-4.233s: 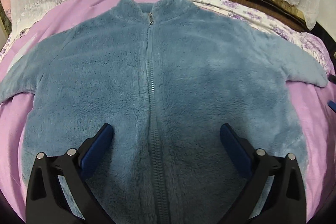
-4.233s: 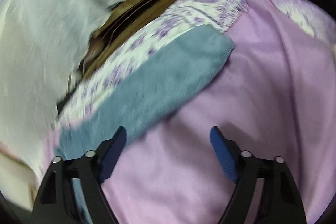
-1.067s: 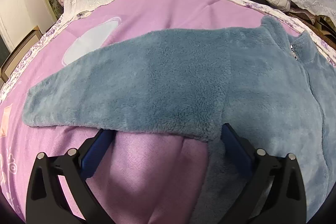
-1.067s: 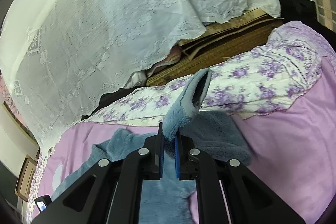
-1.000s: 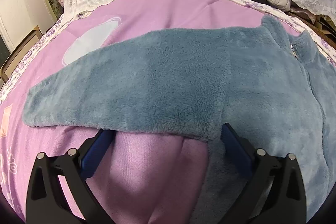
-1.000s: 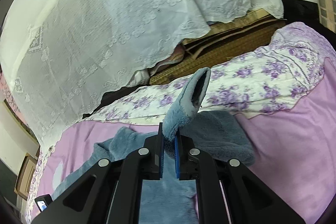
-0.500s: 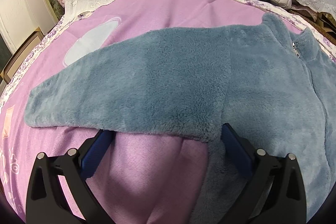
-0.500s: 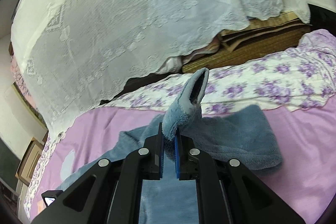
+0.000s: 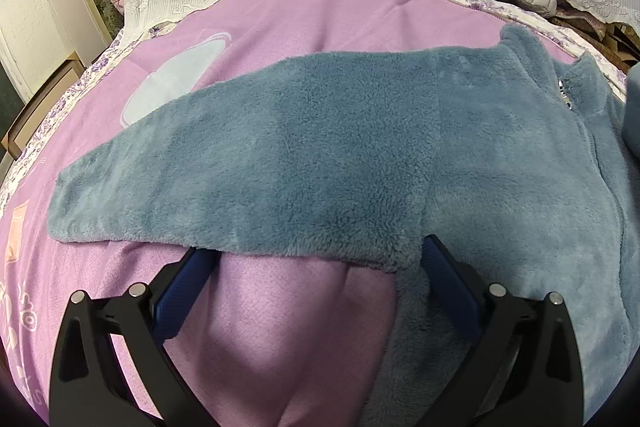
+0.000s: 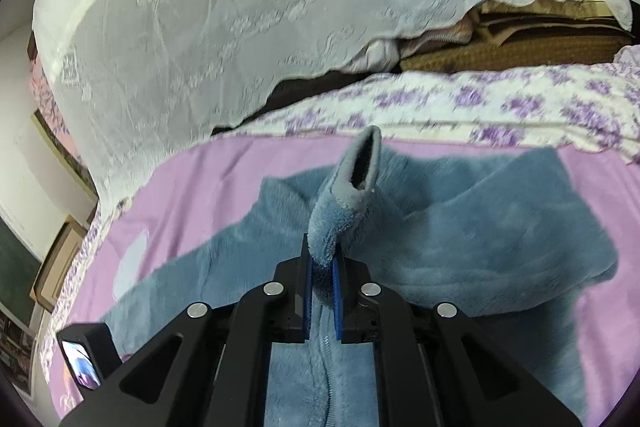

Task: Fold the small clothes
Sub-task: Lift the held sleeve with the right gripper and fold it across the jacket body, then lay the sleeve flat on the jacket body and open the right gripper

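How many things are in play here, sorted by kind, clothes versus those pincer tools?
Clothes: 1, the blue fleece jacket
Pincer tools: 2, the left gripper open, the right gripper shut on the jacket's sleeve cuff
Bed covers: 1, the purple blanket
Total: 4

A home bedroom — a bed [image 9: 304, 27] spread with a pink-purple blanket [image 9: 280, 339] over a purple-flowered sheet [image 10: 500, 103]. A white lace cloth [image 10: 240, 7] drapes over stacked folded bedding [image 10: 520, 43] behind it — beside them, a wooden cabinet [image 9: 36, 107] against a pale wall [image 9: 32, 23].
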The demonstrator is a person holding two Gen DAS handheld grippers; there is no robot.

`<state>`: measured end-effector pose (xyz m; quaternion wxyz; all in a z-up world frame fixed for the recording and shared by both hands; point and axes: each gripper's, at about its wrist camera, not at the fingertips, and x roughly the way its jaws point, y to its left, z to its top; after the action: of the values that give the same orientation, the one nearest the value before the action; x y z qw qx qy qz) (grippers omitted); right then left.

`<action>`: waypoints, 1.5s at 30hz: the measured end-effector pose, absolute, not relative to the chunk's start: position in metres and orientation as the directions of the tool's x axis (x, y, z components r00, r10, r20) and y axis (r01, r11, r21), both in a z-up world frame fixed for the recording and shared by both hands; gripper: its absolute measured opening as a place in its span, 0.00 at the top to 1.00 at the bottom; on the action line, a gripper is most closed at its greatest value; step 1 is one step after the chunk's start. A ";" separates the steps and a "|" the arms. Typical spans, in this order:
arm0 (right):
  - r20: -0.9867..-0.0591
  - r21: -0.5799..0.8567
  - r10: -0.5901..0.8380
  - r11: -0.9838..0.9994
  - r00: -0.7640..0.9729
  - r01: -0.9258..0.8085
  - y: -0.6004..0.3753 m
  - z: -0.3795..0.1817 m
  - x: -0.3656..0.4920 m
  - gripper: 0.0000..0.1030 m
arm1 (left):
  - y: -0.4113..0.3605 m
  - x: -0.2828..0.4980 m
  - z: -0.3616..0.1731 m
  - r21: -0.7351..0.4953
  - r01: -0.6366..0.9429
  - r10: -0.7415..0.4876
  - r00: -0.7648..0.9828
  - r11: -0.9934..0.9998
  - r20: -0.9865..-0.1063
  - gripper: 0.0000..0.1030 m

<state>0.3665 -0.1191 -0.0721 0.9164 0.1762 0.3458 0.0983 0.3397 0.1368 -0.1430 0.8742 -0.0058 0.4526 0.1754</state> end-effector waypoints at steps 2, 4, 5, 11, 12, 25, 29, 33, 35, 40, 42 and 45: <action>-0.609 0.388 0.309 0.919 0.731 -0.066 -0.111 -0.079 0.368 0.92 | 0.137 0.340 -0.143 0.149 -0.312 0.302 0.529 0.938 -0.793 0.04; -0.615 0.389 0.318 0.918 0.721 -0.073 -0.104 -0.083 0.369 0.92 | 0.137 0.340 -0.143 0.149 -0.312 0.301 0.528 0.938 -0.794 0.04; -0.617 0.388 0.321 0.918 0.718 -0.077 -0.100 -0.085 0.369 0.92 | 0.137 0.340 -0.143 0.148 -0.312 0.301 0.529 0.939 -0.794 0.04; -0.628 0.372 0.329 0.923 0.706 -0.099 -0.080 -0.090 0.372 0.92 | 0.137 0.340 -0.143 0.149 -0.312 0.301 0.528 0.938 -0.794 0.04; -0.629 0.373 0.331 0.922 0.703 -0.100 -0.078 -0.090 0.373 0.92 | 0.137 0.340 -0.143 0.149 -0.312 0.302 0.528 0.938 -0.794 0.04; -0.721 0.341 0.361 0.928 0.592 -0.151 -0.052 -0.119 0.387 0.74 | 0.137 0.340 -0.144 0.144 -0.313 0.298 0.527 0.939 -0.796 0.04; -0.675 0.347 0.422 0.905 0.605 -0.244 -0.052 -0.100 0.370 0.69 | 0.137 0.339 -0.144 0.144 -0.314 0.299 0.527 0.938 -0.795 0.04; -0.606 0.291 0.412 0.911 0.681 -0.292 -0.054 -0.075 0.353 0.56 | 0.137 0.339 -0.144 0.144 -0.314 0.299 0.527 0.938 -0.795 0.04; -0.628 0.208 0.300 0.954 0.718 -0.217 -0.053 -0.075 0.359 0.58 | 0.137 0.340 -0.144 0.144 -0.314 0.298 0.527 0.939 -0.796 0.04; -0.761 0.219 0.240 0.969 0.602 -0.110 -0.062 -0.122 0.389 0.80 | 0.136 0.340 -0.144 0.145 -0.314 0.299 0.527 0.938 -0.796 0.04; -0.780 0.207 0.232 0.972 0.581 -0.110 -0.061 -0.137 0.393 0.82 | 0.136 0.340 -0.144 0.144 -0.314 0.298 0.527 0.939 -0.796 0.04; -0.775 0.202 0.232 0.972 0.588 -0.119 -0.060 -0.130 0.389 0.82 | 0.137 0.340 -0.144 0.140 -0.314 0.295 0.526 0.939 -0.797 0.04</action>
<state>0.3894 -0.0599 -0.1304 0.8887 0.0643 0.4431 0.0988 0.3397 0.1374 -0.1440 0.8736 -0.0104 0.4542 0.1745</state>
